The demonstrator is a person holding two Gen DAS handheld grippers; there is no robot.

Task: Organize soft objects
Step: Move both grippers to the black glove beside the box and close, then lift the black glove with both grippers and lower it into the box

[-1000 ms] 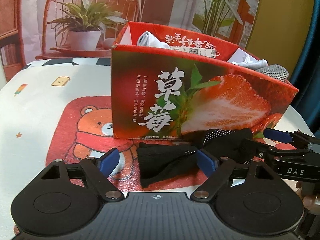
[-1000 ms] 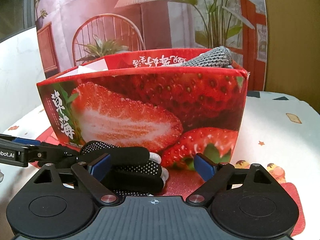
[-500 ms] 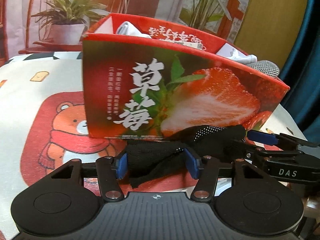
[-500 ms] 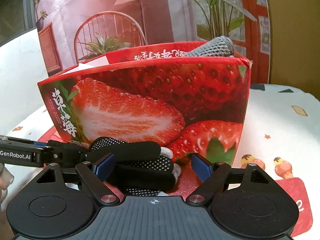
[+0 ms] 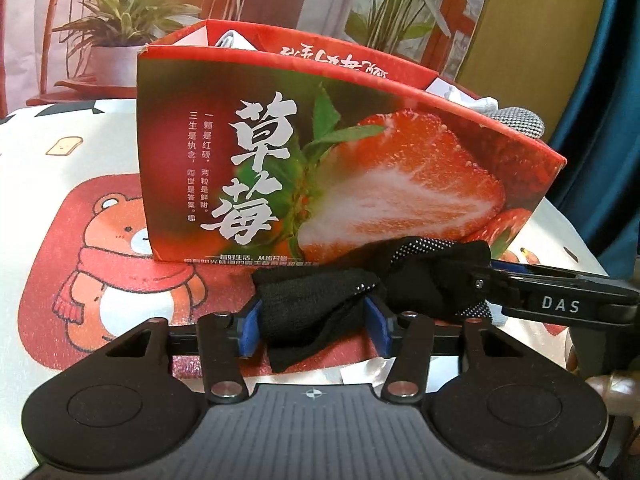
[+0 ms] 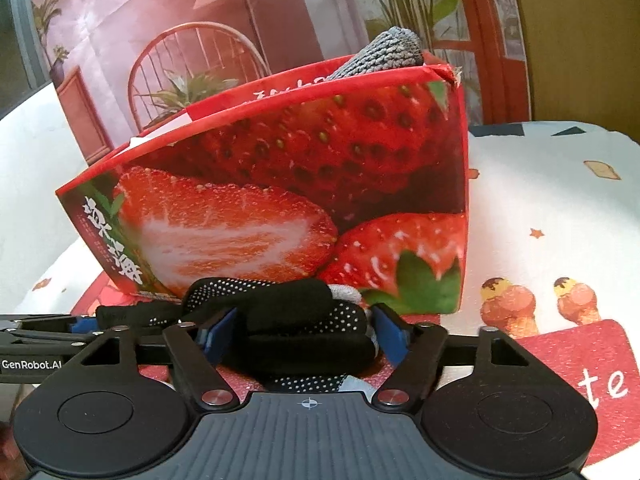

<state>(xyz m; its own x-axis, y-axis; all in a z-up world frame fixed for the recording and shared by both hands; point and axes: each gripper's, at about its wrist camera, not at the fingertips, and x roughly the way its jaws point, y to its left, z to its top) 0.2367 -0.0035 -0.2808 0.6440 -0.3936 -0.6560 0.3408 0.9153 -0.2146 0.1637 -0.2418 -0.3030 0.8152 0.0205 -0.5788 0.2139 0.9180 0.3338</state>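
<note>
Since 1 s ago both grippers closed in: left gripper (image 5: 312,324) & right gripper (image 6: 302,332) each clamped on black dotted glove (image 5: 320,304), bunched, on bear mat (image 5: 80,260) in front of strawberry box (image 5: 340,168). Box held grey knit item (image 6: 384,52), white cloth (image 5: 480,102).

Both views sit low, just above the tablecloth (image 5: 36,184), each looking forward along its own gripper's 2 fingers at the strawberry box (image 5: 320,168) close ahead. The left wrist view faces the box's long printed side from its left end; the right wrist view faces its right corner, nearer. Both share the box, the black glove (image 6: 296,320) before it and the grey knit (image 6: 384,52) at its rim
</note>
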